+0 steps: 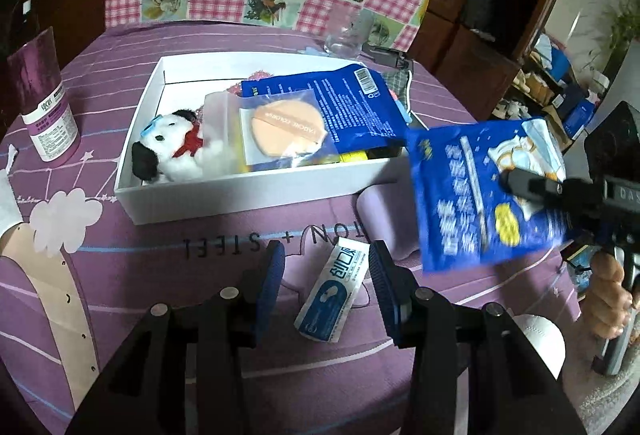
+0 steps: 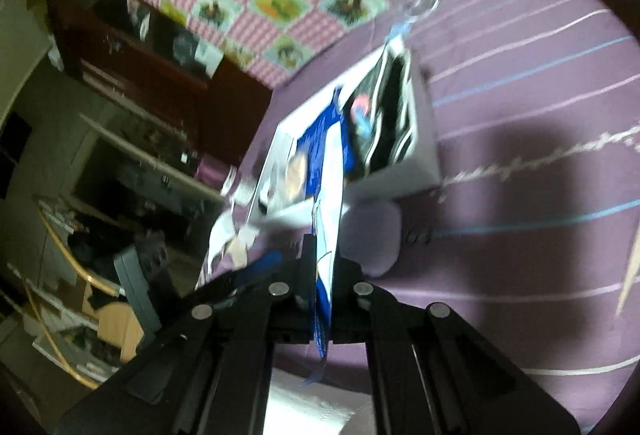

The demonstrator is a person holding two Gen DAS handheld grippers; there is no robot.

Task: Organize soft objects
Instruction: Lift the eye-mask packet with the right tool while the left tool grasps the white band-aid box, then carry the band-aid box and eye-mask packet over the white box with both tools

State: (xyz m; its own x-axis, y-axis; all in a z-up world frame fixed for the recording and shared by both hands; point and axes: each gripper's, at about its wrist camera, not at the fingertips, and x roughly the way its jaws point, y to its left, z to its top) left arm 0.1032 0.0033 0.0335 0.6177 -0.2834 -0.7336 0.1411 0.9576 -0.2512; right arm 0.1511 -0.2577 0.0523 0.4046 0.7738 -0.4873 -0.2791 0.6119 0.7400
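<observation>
A white box (image 1: 248,199) on the purple cloth already holds soft goods; right of it hangs a blue pouch (image 1: 480,195), light, limp and slick, best pinched at an edge, as the right gripper (image 2: 324,275) does, clamped tight and angled down; the left gripper (image 1: 326,267), half open and empty, hovers over a small packet (image 1: 332,295) before the box

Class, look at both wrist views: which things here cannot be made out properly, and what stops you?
- Blue packet print, left wrist view: motion blur.
- White box contents under the second blue packet and the powder puff bag: covered.
- Box contents, right wrist view: blurred.
- Glass, left wrist view: blurred and faint.
</observation>
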